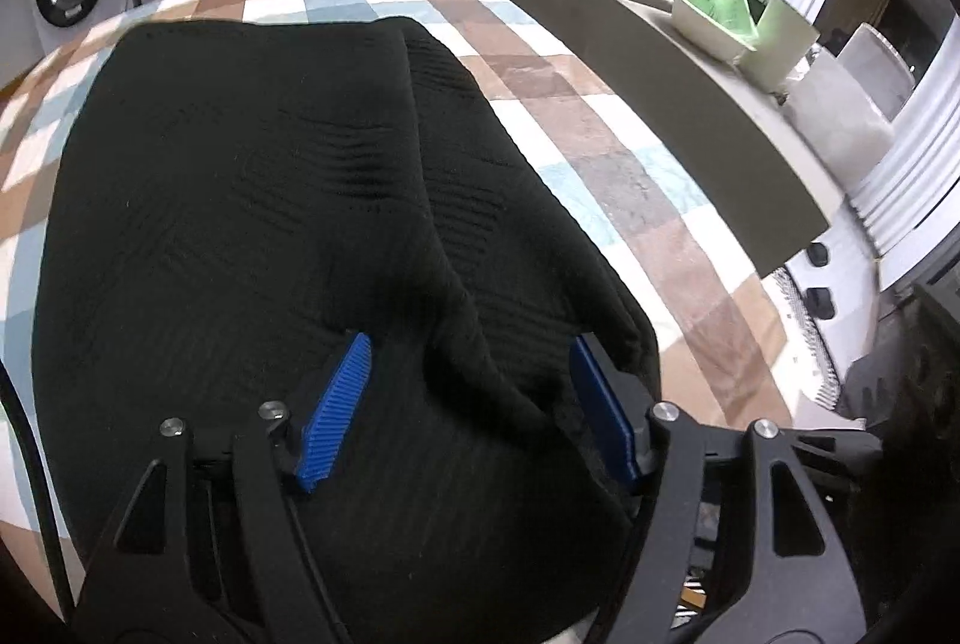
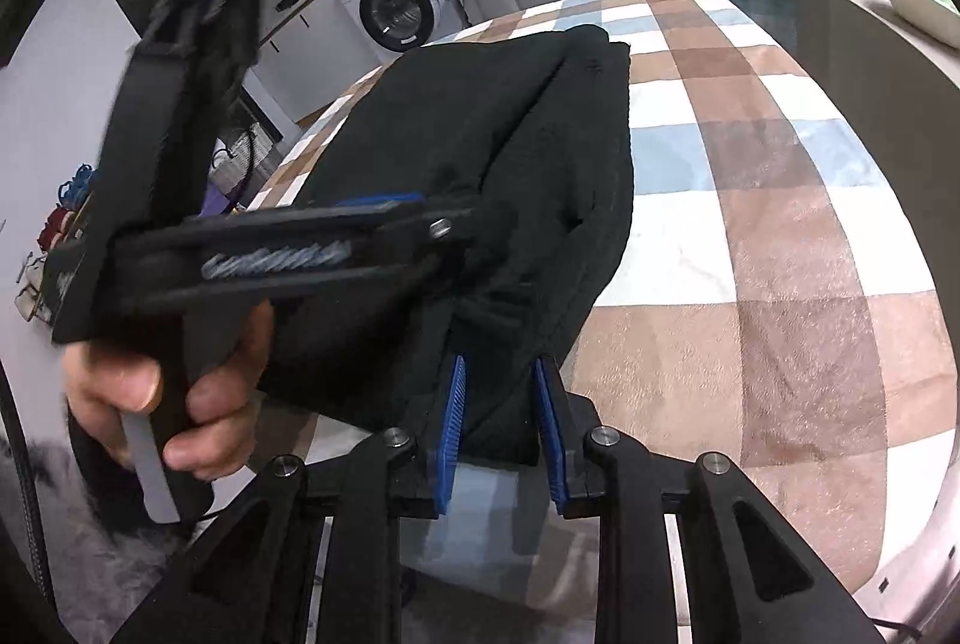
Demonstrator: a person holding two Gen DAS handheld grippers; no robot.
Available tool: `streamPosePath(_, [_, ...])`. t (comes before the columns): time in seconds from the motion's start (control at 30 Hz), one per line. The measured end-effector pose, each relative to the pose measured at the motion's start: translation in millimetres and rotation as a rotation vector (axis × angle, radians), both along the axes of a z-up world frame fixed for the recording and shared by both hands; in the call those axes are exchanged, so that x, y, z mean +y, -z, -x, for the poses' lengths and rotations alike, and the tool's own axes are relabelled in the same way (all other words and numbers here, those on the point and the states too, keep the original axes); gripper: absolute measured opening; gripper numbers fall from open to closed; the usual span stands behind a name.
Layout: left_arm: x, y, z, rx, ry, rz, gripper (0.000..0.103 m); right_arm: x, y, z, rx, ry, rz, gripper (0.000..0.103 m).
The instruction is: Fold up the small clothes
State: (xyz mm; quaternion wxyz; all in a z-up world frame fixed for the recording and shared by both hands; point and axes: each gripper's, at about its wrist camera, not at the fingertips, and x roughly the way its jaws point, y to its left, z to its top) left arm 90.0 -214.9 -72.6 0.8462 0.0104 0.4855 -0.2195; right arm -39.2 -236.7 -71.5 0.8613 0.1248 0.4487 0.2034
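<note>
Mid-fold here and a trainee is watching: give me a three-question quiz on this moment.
1. True or false: the black garment lies on a checked tablecloth.
2. What is between the right gripper's blue pads?
A. a red tin
B. the near edge of the black garment
C. nothing
3. Fill in: in the right wrist view, the left gripper is gripped by a bare ____, its fingers over the garment.

Key
1. True.
2. B; the pads close on the garment's edge.
3. hand. In the left wrist view its blue pads stand apart with a fabric ridge between them.
</note>
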Motion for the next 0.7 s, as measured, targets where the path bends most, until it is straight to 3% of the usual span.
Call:
streamPosePath(0.03, [3, 0, -1, -0.019, -0.009, -0.027, 0.045, -1, 0, 1, 0.001, -0.001, -0.006, 0.024])
streamPosePath(0.07, [4, 0, -1, -0.035, -0.020, -0.050, 0.028, -2, 1, 1, 0.002, 0.000, -0.016, 0.024])
streamPosePath(0.13, [14, -3, -2, -0.038, -0.022, -0.010, 0.007, -6, 1, 1, -0.004, 0.001, -0.035, 0.025])
streamPosePath(0.17, [20, -4, -4, -0.019, -0.018, 0.029, 0.002, -10, 0, 1, -0.012, 0.010, -0.048, 0.025])
streamPosePath(0.4, [42, -29, -4, -0.038, -0.040, 0.153, 0.002, -28, -4, -9, -0.054, 0.076, -0.135, 0.025])
streamPosePath(0.63, [49, -51, -2, -0.051, -0.019, 0.234, 0.002, -6, 3, -15, -0.051, -0.008, -0.112, 0.022])
streamPosePath(0.7, [49, -53, -4, -0.043, -0.016, 0.261, 0.002, -9, 9, -19, -0.039, 0.000, -0.156, 0.021])
